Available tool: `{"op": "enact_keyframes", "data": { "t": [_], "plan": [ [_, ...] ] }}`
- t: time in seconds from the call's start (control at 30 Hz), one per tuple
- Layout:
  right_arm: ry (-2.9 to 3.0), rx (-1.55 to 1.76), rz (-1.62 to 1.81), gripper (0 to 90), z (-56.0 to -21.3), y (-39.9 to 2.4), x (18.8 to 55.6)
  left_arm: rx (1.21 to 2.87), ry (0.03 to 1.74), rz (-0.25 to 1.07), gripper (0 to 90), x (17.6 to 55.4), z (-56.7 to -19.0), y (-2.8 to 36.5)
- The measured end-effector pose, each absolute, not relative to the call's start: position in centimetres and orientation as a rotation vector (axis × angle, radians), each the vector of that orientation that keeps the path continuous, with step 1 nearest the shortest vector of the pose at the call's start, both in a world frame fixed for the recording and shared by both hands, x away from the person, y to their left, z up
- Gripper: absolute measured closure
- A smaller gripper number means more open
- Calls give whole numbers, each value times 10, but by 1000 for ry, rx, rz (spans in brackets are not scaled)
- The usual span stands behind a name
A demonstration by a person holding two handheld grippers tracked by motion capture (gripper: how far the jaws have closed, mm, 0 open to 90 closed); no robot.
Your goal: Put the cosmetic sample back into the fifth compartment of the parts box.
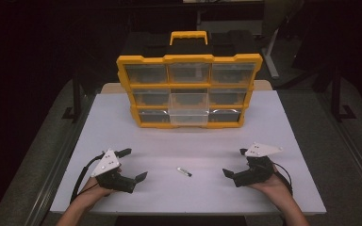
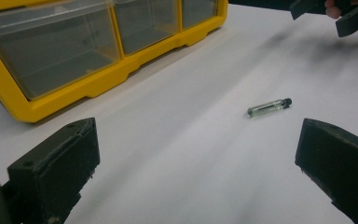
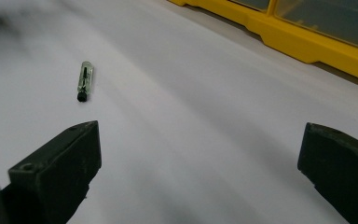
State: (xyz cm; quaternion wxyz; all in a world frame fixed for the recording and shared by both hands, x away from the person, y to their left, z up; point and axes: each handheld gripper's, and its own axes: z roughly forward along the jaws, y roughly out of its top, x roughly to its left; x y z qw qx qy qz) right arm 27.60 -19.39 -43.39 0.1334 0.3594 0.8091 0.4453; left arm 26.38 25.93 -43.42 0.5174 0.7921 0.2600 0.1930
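High view: yellow drawer organizer [image 1: 188, 92] stood at worktop [image 1: 273, 132] rear; small vial [image 1: 184, 172] lies clear between left gripper [image 1: 135, 164] and right gripper [image 1: 234, 162]. Both jaws spread wide, nothing held.

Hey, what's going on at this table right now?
A person holds a claw in each hand, the left claw and the right claw, both open and holding nothing. A small glass vial with a dark cap lies flat on the white table between them, untouched. A yellow drawer box stands upright behind it.
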Motion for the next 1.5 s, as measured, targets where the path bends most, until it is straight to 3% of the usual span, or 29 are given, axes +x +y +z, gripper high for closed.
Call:
{"op": "enact_keyframes", "data": {
  "t": [1.5],
  "plan": [
    [2406,1041,1311,0,-414,-179,301,1906,623,432,0,265,-437,257]
  ]
}}
